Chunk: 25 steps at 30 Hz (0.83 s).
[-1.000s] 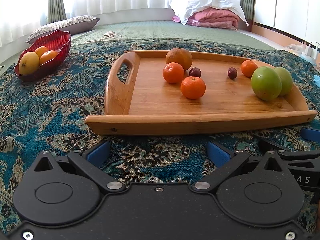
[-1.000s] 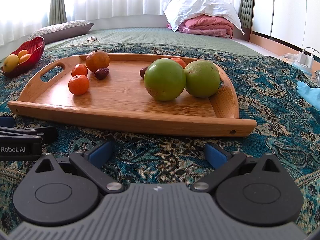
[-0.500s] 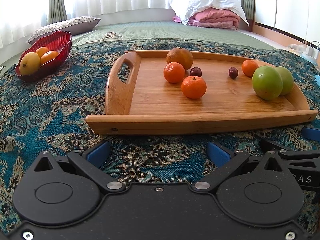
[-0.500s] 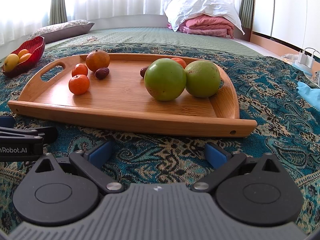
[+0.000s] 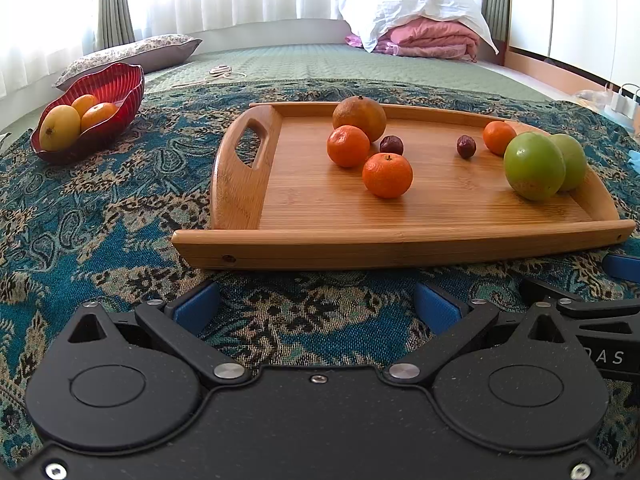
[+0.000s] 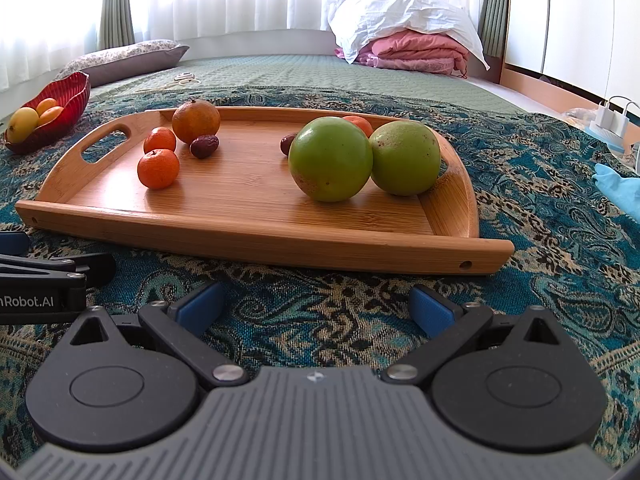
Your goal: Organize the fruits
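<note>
A wooden tray [image 5: 400, 240] [image 6: 260, 236] lies on the patterned cloth. On it are three small tangerines, the nearest [image 5: 387, 175] [image 6: 158, 169], a large brownish orange [image 5: 359, 117] [image 6: 196, 121], two dark red dates [image 5: 391, 145] [image 5: 466, 146], and two green apples [image 5: 534, 166] [image 6: 330, 159] [image 6: 405, 157] touching each other at the right end. A red glass bowl [image 5: 116, 84] [image 6: 72, 94] at far left holds a mango and oranges. My left gripper [image 5: 316, 308] and right gripper [image 6: 316, 306] are open and empty, just in front of the tray.
The blue paisley cloth [image 5: 100, 220] covers a green bed mat. A pillow [image 5: 132, 54] and folded bedding [image 5: 420, 28] lie at the back. A light blue cloth [image 6: 620, 188] and white chargers [image 6: 612, 120] are at the right.
Both grippers have barely moved; the left view has shifted very slightly. Nothing was taken hold of or let go.
</note>
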Motion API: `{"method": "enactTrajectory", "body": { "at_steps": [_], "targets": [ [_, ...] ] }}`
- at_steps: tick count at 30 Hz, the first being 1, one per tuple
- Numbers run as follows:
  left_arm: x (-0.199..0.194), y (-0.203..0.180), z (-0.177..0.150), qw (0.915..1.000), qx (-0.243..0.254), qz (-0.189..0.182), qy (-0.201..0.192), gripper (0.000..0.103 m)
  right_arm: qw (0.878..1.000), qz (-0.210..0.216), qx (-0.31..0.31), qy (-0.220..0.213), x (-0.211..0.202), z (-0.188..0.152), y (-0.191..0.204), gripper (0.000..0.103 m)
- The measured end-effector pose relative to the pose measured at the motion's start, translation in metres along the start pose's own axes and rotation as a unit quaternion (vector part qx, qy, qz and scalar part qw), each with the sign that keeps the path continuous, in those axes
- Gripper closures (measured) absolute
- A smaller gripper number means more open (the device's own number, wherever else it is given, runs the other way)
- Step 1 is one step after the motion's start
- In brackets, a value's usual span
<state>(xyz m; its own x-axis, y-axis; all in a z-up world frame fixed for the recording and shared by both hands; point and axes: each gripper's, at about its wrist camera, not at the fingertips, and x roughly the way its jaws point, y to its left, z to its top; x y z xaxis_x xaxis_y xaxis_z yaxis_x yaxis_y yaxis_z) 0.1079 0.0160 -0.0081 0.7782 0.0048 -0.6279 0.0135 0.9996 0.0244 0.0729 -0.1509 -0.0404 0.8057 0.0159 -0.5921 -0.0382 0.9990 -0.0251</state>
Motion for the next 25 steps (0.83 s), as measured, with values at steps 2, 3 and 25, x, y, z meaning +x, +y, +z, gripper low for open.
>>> {"method": "enactTrajectory", "body": {
  "at_steps": [2,3,25],
  "targets": [
    [-0.0001,0.0001,0.0000,1.0000,0.000,0.000,0.000,0.000,1.000,0.000,0.000,0.000,-0.0001,0.0000,0.0000,0.000],
    [-0.0001,0.0001,0.0000,1.0000,0.000,0.000,0.000,0.000,1.000,0.000,0.000,0.000,-0.0001,0.0000,0.0000,0.000],
    [-0.0009,-0.0003,0.0008,1.0000,-0.001,-0.001,-0.004,0.000,1.000,0.000,0.000,0.000,-0.0003,-0.0004,0.0000,0.000]
  ]
}}
